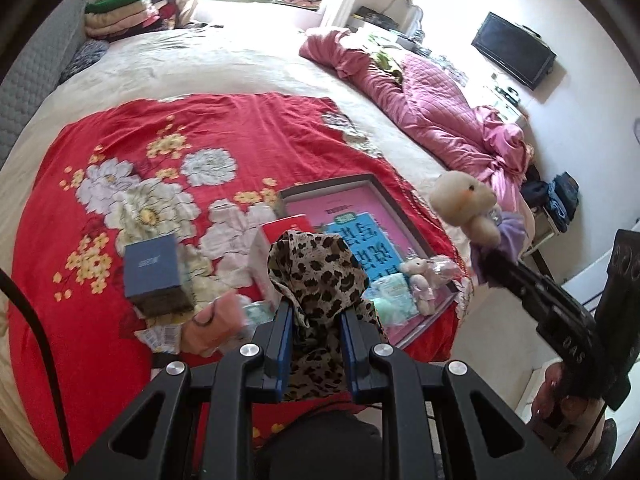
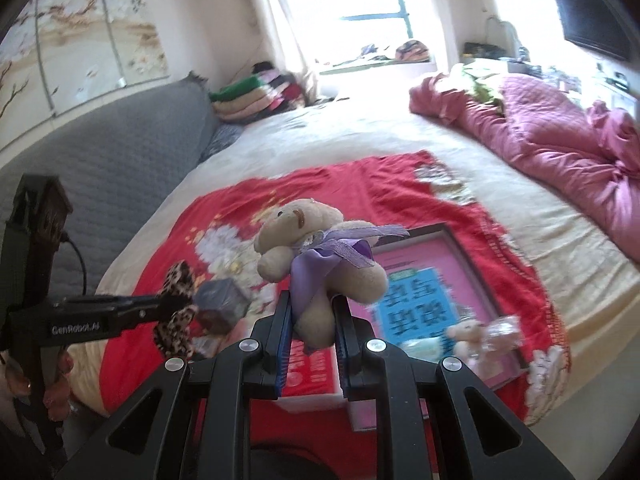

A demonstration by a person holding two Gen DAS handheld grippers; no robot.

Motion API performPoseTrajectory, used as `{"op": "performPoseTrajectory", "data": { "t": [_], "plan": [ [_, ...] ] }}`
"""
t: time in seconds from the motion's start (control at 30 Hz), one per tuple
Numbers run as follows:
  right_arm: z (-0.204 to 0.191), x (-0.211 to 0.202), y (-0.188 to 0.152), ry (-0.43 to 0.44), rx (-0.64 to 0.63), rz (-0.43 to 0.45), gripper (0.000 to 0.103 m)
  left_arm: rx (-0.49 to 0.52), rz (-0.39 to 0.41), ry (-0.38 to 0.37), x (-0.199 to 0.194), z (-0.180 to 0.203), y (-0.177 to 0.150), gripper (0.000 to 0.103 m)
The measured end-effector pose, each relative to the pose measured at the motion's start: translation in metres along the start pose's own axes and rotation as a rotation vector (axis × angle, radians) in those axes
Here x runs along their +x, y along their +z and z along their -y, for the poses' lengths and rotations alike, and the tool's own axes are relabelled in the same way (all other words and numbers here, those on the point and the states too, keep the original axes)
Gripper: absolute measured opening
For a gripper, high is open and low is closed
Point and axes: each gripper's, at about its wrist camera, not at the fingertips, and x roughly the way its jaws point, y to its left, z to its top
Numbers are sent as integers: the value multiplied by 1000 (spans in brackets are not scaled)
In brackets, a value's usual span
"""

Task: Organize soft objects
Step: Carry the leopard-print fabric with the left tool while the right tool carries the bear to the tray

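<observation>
Sideways, "GenRobot.AI" on the left gripper clamping leopard-print cloth; right gripper gripping beige teddy.

Both wrist views look forward and down over the bed, close above its near edge. They share the red floral blanket and the pink tray at about one o'clock.

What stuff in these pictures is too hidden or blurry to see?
- Left wrist view: the leopard-print cloth hides part of the red box.
- Right wrist view: the teddy bear covers the pink tray's near corner.
- Both views: the tray's blue label is blurred and unreadable.
</observation>
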Motion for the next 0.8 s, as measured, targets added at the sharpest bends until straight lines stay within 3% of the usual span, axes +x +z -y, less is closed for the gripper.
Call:
{"op": "performPoseTrajectory", "data": {
  "t": [0.4,0.8],
  "plan": [
    [71,-29,1,-117,124,51,19,119,-46,-48,42,68,20,22],
    [91,-5,-15,-147,154,5,19,175,-128,-38,104,101,28,22]
  ]
}}
